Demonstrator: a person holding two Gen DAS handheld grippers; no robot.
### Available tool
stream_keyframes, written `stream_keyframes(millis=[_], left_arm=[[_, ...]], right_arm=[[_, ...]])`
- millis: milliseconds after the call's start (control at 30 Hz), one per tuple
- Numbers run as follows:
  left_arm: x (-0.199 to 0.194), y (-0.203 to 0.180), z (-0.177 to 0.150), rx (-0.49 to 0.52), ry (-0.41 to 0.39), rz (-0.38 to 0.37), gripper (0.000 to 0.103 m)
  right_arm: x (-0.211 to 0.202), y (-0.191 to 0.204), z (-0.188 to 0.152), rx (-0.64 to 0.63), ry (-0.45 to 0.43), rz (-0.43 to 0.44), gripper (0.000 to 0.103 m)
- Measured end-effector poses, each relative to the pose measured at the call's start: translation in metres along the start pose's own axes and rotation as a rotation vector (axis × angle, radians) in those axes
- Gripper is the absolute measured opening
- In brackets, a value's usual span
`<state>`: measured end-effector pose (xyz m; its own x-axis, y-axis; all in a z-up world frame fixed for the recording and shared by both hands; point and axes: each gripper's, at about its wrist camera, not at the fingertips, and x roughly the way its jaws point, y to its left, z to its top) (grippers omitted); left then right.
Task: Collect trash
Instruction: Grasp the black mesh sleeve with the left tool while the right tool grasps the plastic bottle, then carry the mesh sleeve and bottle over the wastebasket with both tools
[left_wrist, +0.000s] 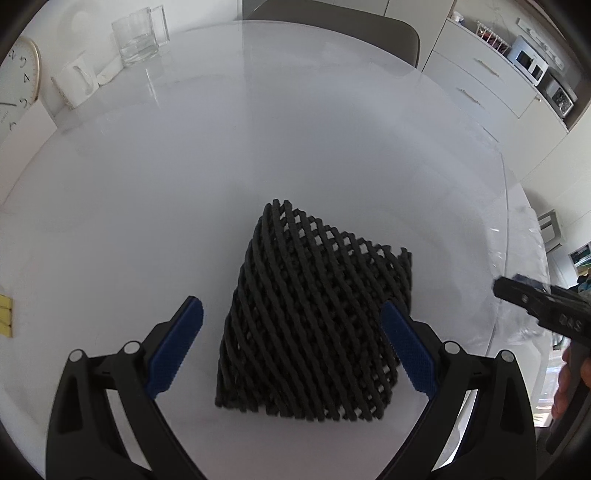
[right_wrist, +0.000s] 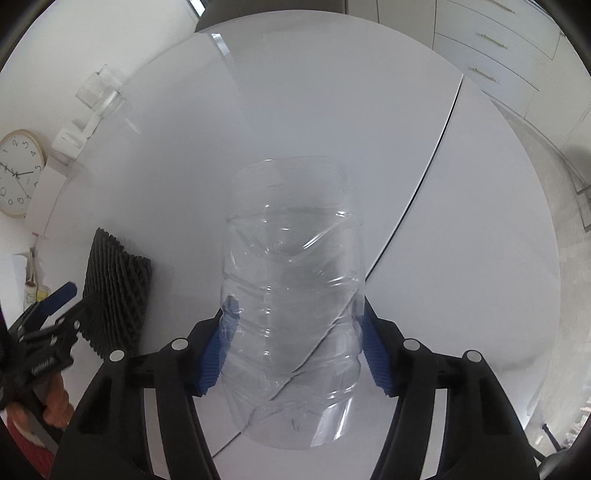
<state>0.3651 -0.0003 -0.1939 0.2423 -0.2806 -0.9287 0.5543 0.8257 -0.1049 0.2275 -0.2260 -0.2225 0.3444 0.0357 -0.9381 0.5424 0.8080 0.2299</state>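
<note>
A black lattice basket (left_wrist: 314, 317) stands on the white round table (left_wrist: 258, 147). My left gripper (left_wrist: 291, 303) is open and straddles the basket. Its right pad (left_wrist: 406, 343) is against the basket's edge, and its left pad (left_wrist: 177, 347) stands apart from it. In the right wrist view a crumpled clear plastic bottle (right_wrist: 291, 258) sits between the blue pads of my right gripper (right_wrist: 294, 306), which press on both its sides. The basket (right_wrist: 118, 295) and left gripper (right_wrist: 74, 295) show at the lower left there. The right gripper's body (left_wrist: 535, 306) shows at the right edge.
A glass jug (left_wrist: 140, 37), a white holder (left_wrist: 74, 85) and a wall clock (left_wrist: 18, 81) are at the table's far left. A chair back (left_wrist: 332, 26) stands behind the table, with drawers (left_wrist: 480, 74) to the right. A dark seam (right_wrist: 424, 184) crosses the tabletop.
</note>
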Motion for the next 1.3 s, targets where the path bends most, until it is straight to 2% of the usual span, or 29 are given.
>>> stream_keyframes(millis=[133,167,267,367,533,600,700,833,1000,1133,1300], left_arm=[[0.011,0.006,0.001,-0.037,0.017,-0.018,0.092],[0.013,0.007,0.002,-0.05,0.018,-0.035,0.088],[0.015,0.008,0.0,-0.095,0.027,-0.063,0.071],[0.012,0.005,-0.004,-0.104,0.006,-0.022,0.056],[0.004,0.004,-0.011,-0.095,-0.024,-0.004,0.03],[-0.002,0.005,-0.013,-0.095,-0.035,-0.005,0.015],[-0.006,0.005,-0.012,-0.119,-0.037,-0.026,0.013],[-0.012,0.005,-0.012,-0.128,-0.044,-0.019,0.012],[-0.043,-0.004,-0.019,-0.127,-0.091,-0.044,0.012],[-0.075,-0.021,-0.025,-0.116,-0.119,-0.061,0.012],[-0.11,-0.065,-0.043,-0.062,-0.132,-0.071,0.012]], right_arm=[[-0.007,-0.006,-0.004,0.018,0.0,0.04,0.064],[-0.009,-0.006,-0.005,0.017,-0.001,0.043,0.064],[-0.014,-0.004,-0.007,0.002,0.001,0.047,0.064],[-0.019,-0.002,-0.006,-0.002,-0.003,0.053,0.064],[-0.023,0.0,-0.007,-0.01,-0.01,0.065,0.064],[-0.025,-0.003,-0.01,-0.012,-0.009,0.072,0.064],[-0.026,-0.006,-0.013,-0.019,-0.01,0.079,0.064],[-0.029,-0.007,-0.013,-0.03,-0.012,0.088,0.064],[-0.041,-0.014,-0.014,-0.038,-0.029,0.103,0.064],[-0.058,-0.022,-0.017,-0.053,-0.055,0.111,0.064],[-0.096,-0.041,-0.031,-0.105,-0.096,0.096,0.064]])
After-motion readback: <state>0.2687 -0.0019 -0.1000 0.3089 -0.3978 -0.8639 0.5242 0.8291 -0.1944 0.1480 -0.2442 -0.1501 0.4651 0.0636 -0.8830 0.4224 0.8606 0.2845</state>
